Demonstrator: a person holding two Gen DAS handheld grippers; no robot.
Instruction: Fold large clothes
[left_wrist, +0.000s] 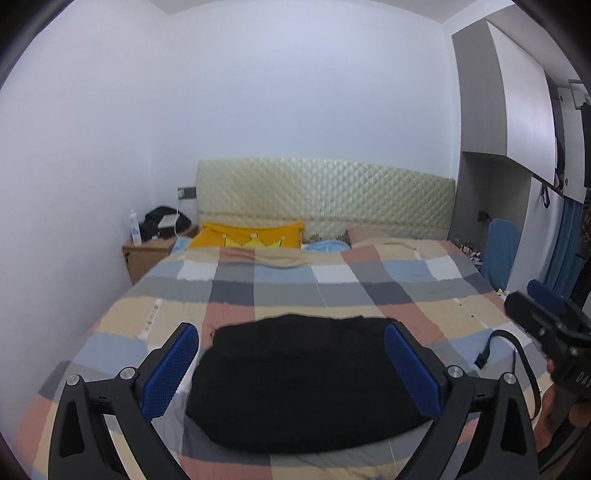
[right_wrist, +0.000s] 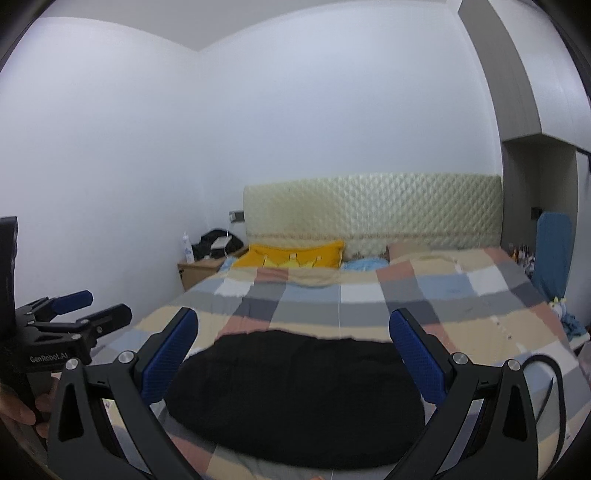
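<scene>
A folded black garment (left_wrist: 299, 384) lies on the checked bedspread (left_wrist: 332, 284), near the foot of the bed. The left gripper (left_wrist: 291, 354) and right gripper (right_wrist: 295, 343) hover above it, jaws wide, holding nothing.

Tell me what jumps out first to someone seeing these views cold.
The black garment lies in a compact bundle on the checked bedspread, framed by the open left tongs and open right tongs. Beyond it, a yellow pillow rests against the quilted headboard.
</scene>
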